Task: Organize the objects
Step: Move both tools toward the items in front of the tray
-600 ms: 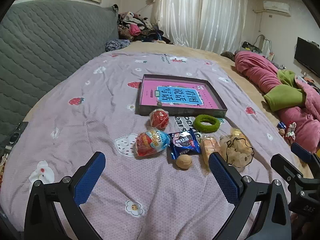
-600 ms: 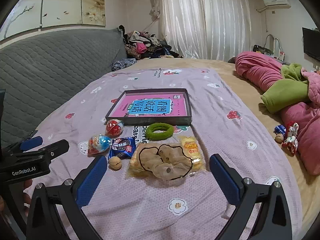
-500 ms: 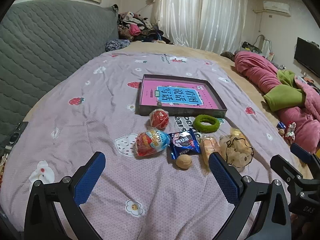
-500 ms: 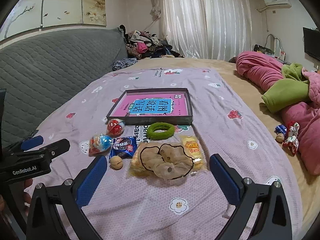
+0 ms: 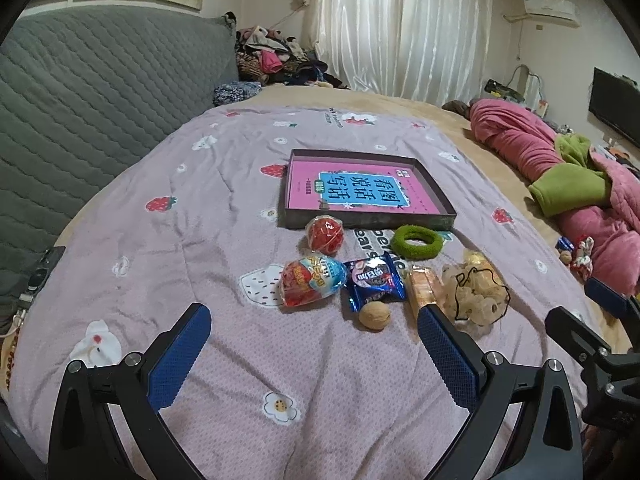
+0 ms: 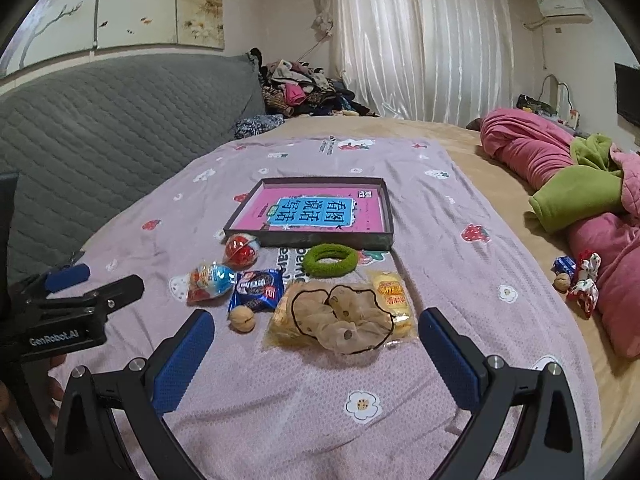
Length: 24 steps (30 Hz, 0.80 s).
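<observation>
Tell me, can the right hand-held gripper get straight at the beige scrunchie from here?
Probably yes. The right hand-held gripper is open, the beige scrunchie lies just ahead between its fingers, and nothing covers it; it rests on snack packets, which could lift too.

Far ahead of your tongs hang white sheer curtains [image 6: 420,40], with a heap of mixed clothes [image 6: 304,88] piled to their left. Along the left of both tongs runs a grey quilted headboard [image 5: 92,92]. Off to the right of the tongs lies a rumpled pink quilt with a green lining [image 6: 580,184]. High on the right wall you have a white air conditioner [image 5: 551,7], and a black flat screen [image 5: 614,106] sits at the right edge.
</observation>
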Each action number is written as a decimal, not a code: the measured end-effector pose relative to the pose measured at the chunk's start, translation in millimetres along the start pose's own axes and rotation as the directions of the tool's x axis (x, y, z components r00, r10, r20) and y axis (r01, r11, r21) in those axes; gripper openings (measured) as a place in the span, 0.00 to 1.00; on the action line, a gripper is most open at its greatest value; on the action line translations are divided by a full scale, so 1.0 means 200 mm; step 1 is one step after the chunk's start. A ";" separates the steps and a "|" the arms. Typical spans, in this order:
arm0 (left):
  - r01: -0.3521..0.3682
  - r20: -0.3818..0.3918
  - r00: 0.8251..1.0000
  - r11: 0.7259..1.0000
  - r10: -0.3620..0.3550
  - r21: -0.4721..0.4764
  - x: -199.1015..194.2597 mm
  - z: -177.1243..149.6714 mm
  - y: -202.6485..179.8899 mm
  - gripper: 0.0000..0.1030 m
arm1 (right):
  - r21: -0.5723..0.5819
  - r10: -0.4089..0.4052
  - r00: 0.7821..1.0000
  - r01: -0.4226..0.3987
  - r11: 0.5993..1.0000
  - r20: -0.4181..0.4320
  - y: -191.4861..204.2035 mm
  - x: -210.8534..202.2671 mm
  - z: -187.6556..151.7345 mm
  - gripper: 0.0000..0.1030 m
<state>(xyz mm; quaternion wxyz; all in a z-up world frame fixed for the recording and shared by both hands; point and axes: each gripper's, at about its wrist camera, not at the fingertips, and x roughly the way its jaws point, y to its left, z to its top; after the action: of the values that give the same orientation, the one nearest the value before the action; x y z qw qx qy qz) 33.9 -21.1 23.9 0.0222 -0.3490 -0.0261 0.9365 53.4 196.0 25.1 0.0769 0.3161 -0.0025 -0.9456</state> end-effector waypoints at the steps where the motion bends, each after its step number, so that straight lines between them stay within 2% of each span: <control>1: 0.003 0.001 1.000 1.000 -0.003 0.005 -0.01 -0.01 0.00 1.00 | -0.003 0.000 1.000 0.000 1.000 0.001 0.00 0.00 -0.01 1.00; 5: 0.034 0.001 0.999 0.999 -0.034 0.014 0.01 -0.02 0.02 1.00 | 0.001 0.002 1.000 -0.002 1.000 -0.013 -0.01 0.04 -0.01 1.00; 11: 0.062 -0.063 0.996 0.998 -0.061 0.013 0.14 -0.02 0.04 1.00 | -0.016 -0.007 0.999 0.006 1.000 -0.053 -0.01 0.12 -0.02 1.00; 20: 0.011 -0.105 0.994 0.999 -0.008 0.030 0.38 0.01 0.06 1.00 | -0.084 -0.090 0.989 0.080 0.993 -0.118 0.00 0.30 -0.04 1.00; 24: 0.053 -0.113 0.993 0.995 -0.043 0.089 0.49 0.01 0.07 1.00 | -0.084 -0.085 0.987 0.074 0.994 -0.138 -0.01 0.36 -0.05 1.00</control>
<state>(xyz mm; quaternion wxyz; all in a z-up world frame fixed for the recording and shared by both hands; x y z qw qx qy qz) -42.4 -28.9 -39.8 0.0623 -0.3984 0.0098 0.9150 2.6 188.4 -24.9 0.0513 0.3789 0.0528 -0.9225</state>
